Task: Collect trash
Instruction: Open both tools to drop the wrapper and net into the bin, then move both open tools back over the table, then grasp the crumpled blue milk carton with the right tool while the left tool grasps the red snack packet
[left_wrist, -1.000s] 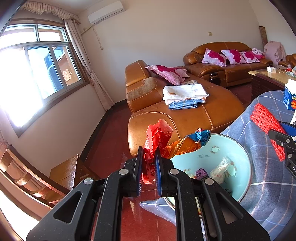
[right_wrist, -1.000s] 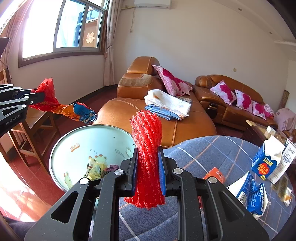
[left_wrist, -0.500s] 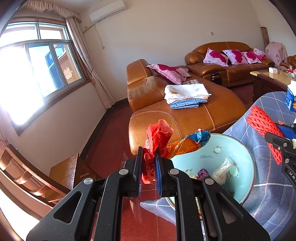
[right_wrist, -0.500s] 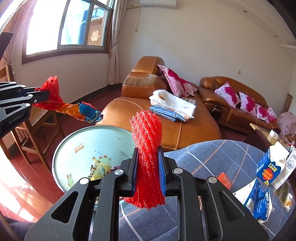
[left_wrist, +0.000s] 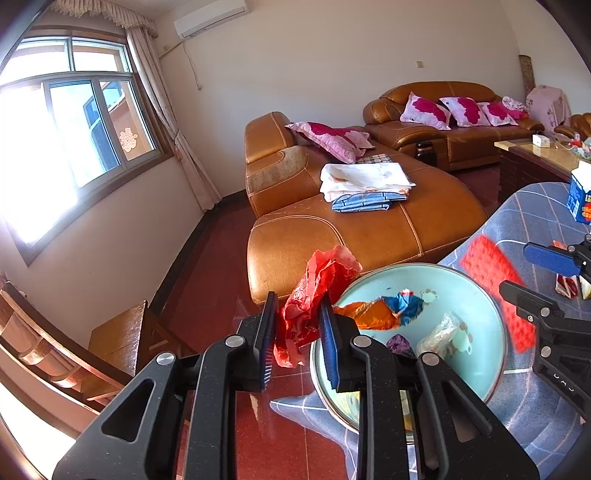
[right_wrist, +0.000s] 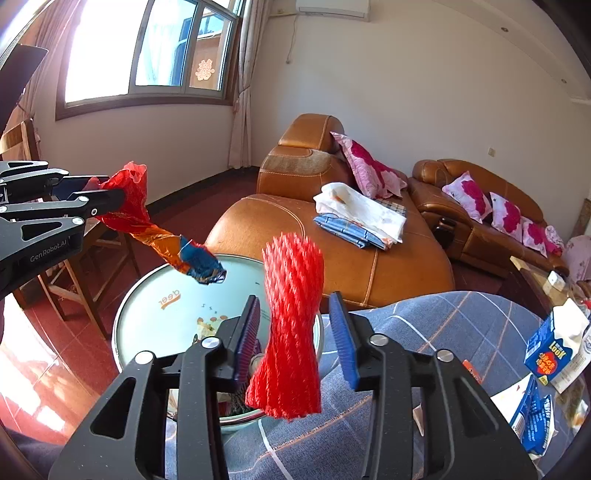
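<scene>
Both pieces of trash were over the bin, and this was the risky bit. The right gripper (right_wrist: 299, 341) stood wide, its blue ribbed pads clear of the red foam-mesh fruit sleeve (right_wrist: 290, 325) on both sides, so the sleeve looked to be dropping free, blurred in both views. It hung above the near rim of the pale blue round metal bin (left_wrist: 480, 295), where the bin met the grey-blue checked tablecloth (right_wrist: 424, 332). Light, springy netting like that could have clipped the rim and bounced out onto the cloth rather than falling inside.

The left gripper (left_wrist: 297, 332) was parted too, though less so, with the crumpled red and orange foil snack wrapper (left_wrist: 321, 291) sitting loosely between the pads. Its twisted orange-and-blue tail reached out over the bin, but the red bulk sat outside the rim, above the dark red tiled floor (left_wrist: 207, 295). Crinkly film tends to cling to ribbed rubber or flutter sideways, so it could easily have landed on the tiles.

Inside the bin lay a clear plastic bag (left_wrist: 441, 332) and a small purple wrapper (left_wrist: 399, 341). A blue and white carton (right_wrist: 554, 350) stood on the cloth.
</scene>
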